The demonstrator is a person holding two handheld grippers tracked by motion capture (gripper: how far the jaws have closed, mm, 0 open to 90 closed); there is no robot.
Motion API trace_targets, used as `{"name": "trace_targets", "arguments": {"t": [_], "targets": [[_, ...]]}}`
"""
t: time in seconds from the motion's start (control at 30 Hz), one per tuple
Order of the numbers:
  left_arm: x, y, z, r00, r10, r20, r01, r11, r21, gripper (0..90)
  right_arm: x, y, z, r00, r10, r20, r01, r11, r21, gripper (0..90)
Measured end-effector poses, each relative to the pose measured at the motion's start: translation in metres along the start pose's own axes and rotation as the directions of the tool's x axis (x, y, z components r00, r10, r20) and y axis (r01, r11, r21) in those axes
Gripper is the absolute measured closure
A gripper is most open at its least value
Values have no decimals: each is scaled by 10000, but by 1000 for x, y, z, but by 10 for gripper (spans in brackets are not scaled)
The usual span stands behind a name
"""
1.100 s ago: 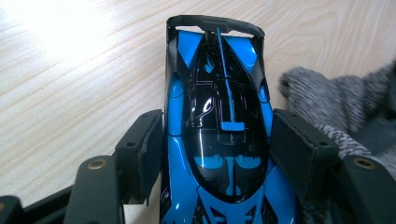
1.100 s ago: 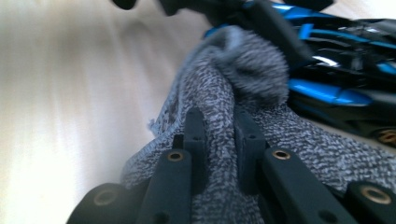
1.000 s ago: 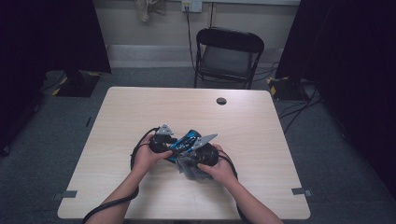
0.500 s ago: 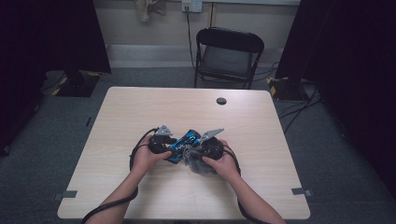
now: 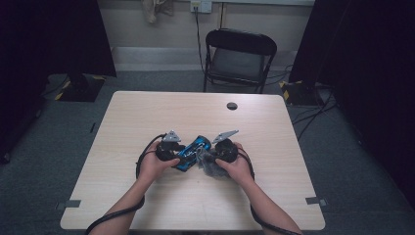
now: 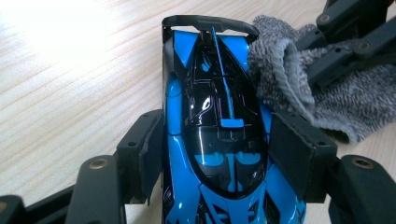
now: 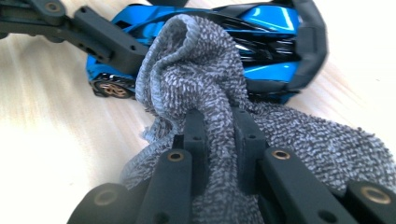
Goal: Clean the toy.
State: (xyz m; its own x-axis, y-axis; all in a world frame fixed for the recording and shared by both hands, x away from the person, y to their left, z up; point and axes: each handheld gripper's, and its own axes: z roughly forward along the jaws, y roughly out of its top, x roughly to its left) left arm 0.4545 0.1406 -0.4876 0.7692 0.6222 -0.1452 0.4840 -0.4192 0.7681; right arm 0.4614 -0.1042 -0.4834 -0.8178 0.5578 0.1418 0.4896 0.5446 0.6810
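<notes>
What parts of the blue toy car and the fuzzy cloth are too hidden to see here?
- Shiny blue and black toy car: its front end runs off the bottom edge of the left gripper view.
- Same car in the right gripper view: its middle is covered by the grey terry cloth.
- Cloth: its lower part is behind the right tool.
- High view: car and cloth are too small for detail, partly under the hands.

Bare table [image 5: 147, 112] all round the toy car [image 5: 192, 149] and cloth [image 5: 208, 164]; small black disc [image 5: 232, 105] well beyond
</notes>
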Motion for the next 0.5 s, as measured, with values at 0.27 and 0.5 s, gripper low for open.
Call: {"name": "trace_targets", "arguments": {"t": [0.27,0.5], "targets": [[0,0,0,10000,2,1,-2,10000,-40,365,-10,-2,-4,9985,156,529,-151,9998,-93,791],[0,1,1,10000,-54,1,54,10000,25,366,-15,-2,-7,9951,281,949,-280,9996,-20,793]]}}
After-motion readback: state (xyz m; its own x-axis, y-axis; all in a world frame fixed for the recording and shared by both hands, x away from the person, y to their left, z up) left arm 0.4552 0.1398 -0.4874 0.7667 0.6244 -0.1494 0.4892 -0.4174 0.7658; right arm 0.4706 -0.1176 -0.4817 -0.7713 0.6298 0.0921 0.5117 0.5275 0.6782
